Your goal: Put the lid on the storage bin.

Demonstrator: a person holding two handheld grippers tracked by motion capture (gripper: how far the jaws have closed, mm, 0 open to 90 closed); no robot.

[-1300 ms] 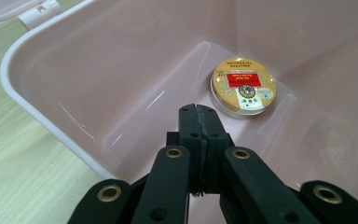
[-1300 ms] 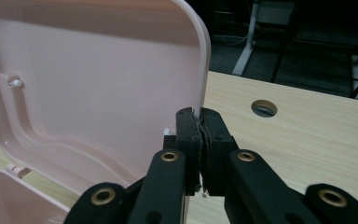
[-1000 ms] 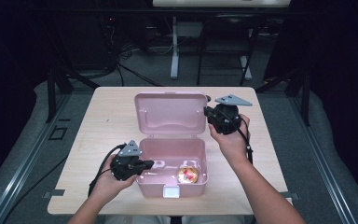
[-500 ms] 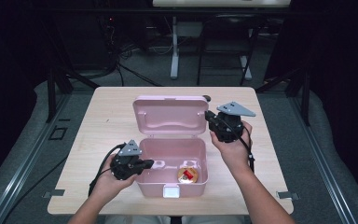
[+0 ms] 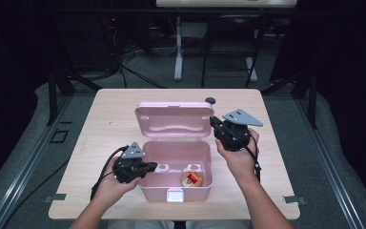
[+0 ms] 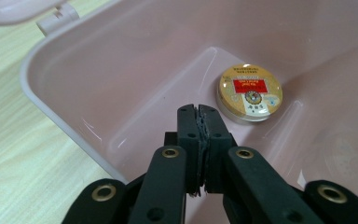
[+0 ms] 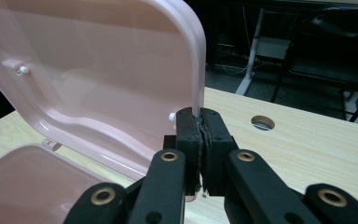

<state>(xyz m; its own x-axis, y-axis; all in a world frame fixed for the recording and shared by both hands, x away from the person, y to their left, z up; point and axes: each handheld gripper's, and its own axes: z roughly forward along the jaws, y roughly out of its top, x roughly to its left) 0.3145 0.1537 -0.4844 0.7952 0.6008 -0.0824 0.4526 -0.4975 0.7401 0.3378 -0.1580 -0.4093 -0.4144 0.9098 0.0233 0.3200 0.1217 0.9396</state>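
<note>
A: Pink plastic box [image 5: 175, 169] in the high view, lid [image 5: 172, 120] raised behind it. What does each gripper do here?

B: The left gripper [image 5: 148, 167], jaws together on nothing, reaches over the box's left wall into the cavity. The right gripper [image 5: 214, 123], jaws likewise together, stands just beside the lid's right edge; whether it touches cannot be told from above. The round tin [image 5: 192, 178] lies in the box, beyond and to the right of the left gripper's tips.

A: And the left gripper view?

B: The left gripper [image 6: 199, 122] points down into the box [image 6: 65, 100], pads meeting with nothing between. The tin [image 6: 250, 92], gold with a red label, lies flat on the floor just ahead and to the right of the tips. It appears to be the sole content.

A: The right gripper view?

B: The right gripper [image 7: 200, 123], closed and empty, sits at the lid's [image 7: 121, 70] rim, which rises directly above its tips.

A: What could go wrong?

B: Probably this: if the lid is pushed shut while the left gripper is inside, it would strike that gripper. A push off the thin rim could also slip and let the lid drop.
</note>
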